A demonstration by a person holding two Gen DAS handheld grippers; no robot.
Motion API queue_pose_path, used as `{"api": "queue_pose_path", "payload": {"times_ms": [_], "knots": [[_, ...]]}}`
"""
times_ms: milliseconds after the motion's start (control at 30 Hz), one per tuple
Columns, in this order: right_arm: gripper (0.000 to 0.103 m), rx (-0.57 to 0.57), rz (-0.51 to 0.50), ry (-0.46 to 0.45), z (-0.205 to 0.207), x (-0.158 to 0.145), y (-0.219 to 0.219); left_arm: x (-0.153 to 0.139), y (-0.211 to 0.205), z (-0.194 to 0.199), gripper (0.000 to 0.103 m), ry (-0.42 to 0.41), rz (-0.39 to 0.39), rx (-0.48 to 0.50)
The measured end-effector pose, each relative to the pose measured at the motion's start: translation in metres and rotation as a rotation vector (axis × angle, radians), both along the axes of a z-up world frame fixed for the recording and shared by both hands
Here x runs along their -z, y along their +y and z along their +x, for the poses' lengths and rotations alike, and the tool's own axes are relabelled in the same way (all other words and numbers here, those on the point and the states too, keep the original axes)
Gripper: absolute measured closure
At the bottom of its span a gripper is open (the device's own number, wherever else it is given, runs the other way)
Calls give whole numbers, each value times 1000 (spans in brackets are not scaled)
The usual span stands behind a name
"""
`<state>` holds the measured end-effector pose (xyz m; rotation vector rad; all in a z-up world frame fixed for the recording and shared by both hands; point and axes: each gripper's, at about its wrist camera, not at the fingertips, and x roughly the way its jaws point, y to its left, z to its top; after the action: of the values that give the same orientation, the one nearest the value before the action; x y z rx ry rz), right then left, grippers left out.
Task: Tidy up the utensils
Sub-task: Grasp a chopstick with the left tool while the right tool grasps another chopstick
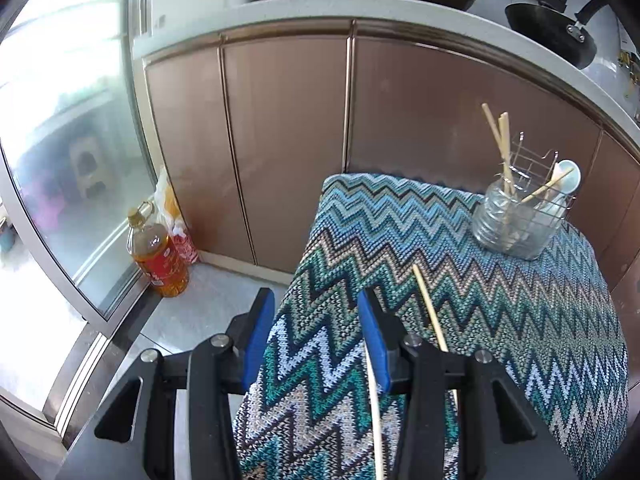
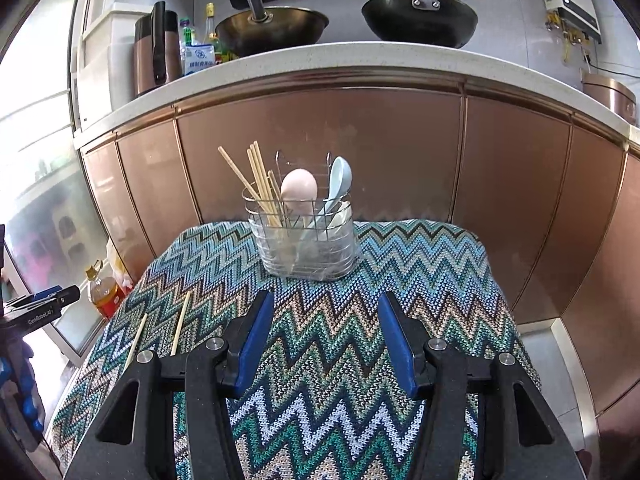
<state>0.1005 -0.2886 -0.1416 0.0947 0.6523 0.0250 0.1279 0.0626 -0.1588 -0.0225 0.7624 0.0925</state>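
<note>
A clear holder with a wire rack [image 2: 306, 236] stands at the far end of a zigzag-patterned cloth [image 2: 320, 360]. It holds several wooden chopsticks [image 2: 256, 184], a pink spoon [image 2: 299, 192] and a pale blue spoon [image 2: 338, 184]. Two loose chopsticks lie on the cloth's left part, one [image 2: 181, 328] beside the other [image 2: 136, 340]. In the left wrist view the holder [image 1: 516, 220] is far right and one loose chopstick [image 1: 430, 308] lies just right of my open, empty left gripper [image 1: 316, 304]; another chopstick [image 1: 375, 412] runs under its right finger. My right gripper [image 2: 326, 308] is open and empty, short of the holder.
Copper cabinet doors [image 2: 320, 152] rise behind the cloth under a white counter with two woks [image 2: 420, 16]. An oil bottle [image 1: 158, 256] stands on the floor at the left by a glass door. My left gripper [image 2: 44, 304] shows at the right wrist view's left edge.
</note>
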Motion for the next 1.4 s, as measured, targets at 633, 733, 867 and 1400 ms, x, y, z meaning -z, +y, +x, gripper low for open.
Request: {"api": "queue_pose_path", "payload": {"times_ms": [633,733,867,1400], "knots": [[53,-270,160,266,66,42,43,41,17,58,62,361,-407,183],[54,-339,170,321,80,47,60,49,12,65,62,401,-387,205],[60,-406,152,365,99,50,80,62,2,72,63,450,-336,234],[72,-556,152,520,157,83,150,103,-6,107,91,561,-291,252]]}}
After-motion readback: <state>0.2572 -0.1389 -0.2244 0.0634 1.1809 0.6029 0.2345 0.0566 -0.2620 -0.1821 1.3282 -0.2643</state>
